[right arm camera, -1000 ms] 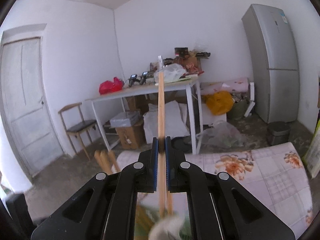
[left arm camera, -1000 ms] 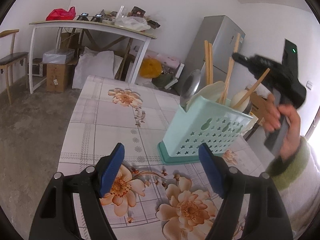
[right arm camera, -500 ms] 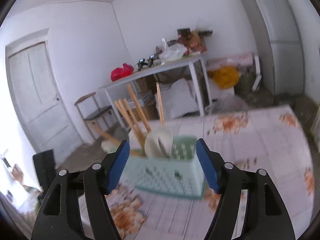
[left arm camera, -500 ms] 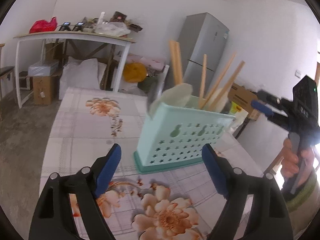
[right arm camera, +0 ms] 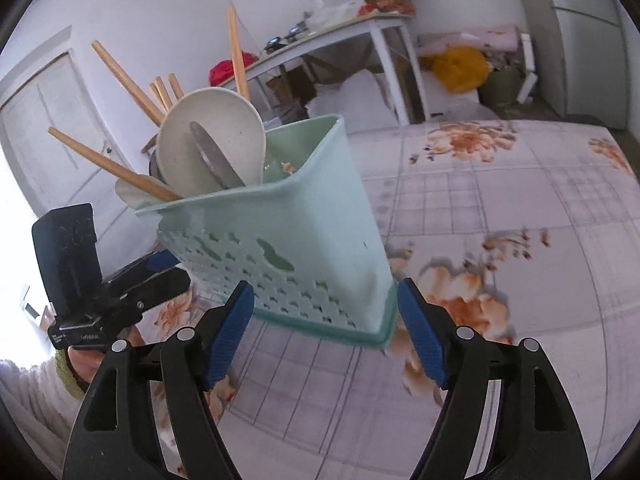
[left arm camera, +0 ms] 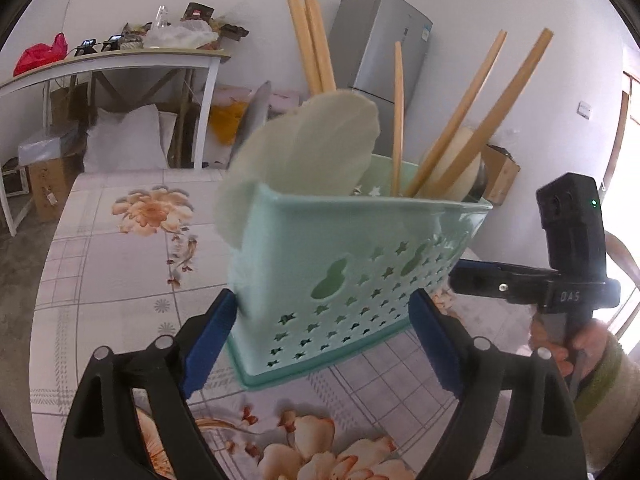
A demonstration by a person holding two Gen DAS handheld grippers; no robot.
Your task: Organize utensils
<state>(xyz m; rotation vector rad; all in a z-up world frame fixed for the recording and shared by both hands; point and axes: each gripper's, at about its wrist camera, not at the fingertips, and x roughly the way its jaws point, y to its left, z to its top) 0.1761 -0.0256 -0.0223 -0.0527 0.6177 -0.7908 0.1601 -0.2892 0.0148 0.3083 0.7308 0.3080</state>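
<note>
A mint green utensil basket (left arm camera: 340, 280) stands on the flowered counter (left arm camera: 120, 272), between the wide, opening left tongs (left arm camera: 320, 344) and right tongs (right arm camera: 324, 332). Neither grips it. Closing unevenly could tip it, spilling chopsticks (left arm camera: 476, 120) and spoons (right arm camera: 212, 140).

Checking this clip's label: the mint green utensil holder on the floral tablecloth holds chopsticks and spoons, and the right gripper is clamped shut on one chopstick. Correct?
Not quite. The right gripper holds nothing: its jaws are opening, empty, at the utensil holder, as the right wrist view shows. The chopsticks and spoons do stand in it.
</note>
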